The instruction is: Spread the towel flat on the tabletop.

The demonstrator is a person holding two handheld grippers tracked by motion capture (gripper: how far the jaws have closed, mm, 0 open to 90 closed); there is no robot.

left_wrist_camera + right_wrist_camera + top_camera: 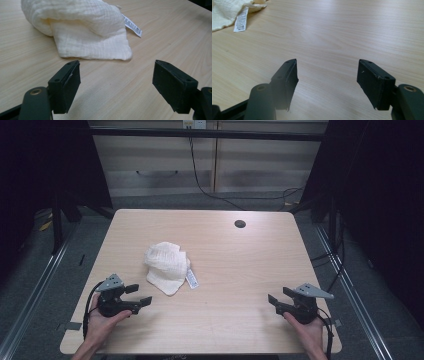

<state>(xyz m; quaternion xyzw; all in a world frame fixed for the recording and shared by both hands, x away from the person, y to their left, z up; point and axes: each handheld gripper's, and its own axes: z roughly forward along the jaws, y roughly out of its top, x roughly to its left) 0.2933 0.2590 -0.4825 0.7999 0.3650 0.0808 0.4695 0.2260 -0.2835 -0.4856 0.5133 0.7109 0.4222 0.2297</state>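
left tool (141,294) spread | right tool (276,297) spread | cloth (166,267) crumpled, tag (192,280) toward person

Bare counter (225,270) lies between both grippers. Just ahead of the left gripper (141,295), a crumpled cloth (166,266) blocks the way.

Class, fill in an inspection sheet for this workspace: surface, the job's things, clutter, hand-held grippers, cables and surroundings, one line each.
Surface: light wooden table, with a round cable hole near the far edge.
Job's things: crumpled white cloth left of centre, its label lying flat on the wood.
Clutter: nothing seen.
Grippers: left hand-held gripper open, just short of the cloth; right hand-held gripper open over bare wood; neither touches the cloth.
Cables: a black cable runs down the back wall to the floor; one trails from each gripper.
Surroundings: grey floor, dark curtains at both sides, pale cabinet fronts behind.
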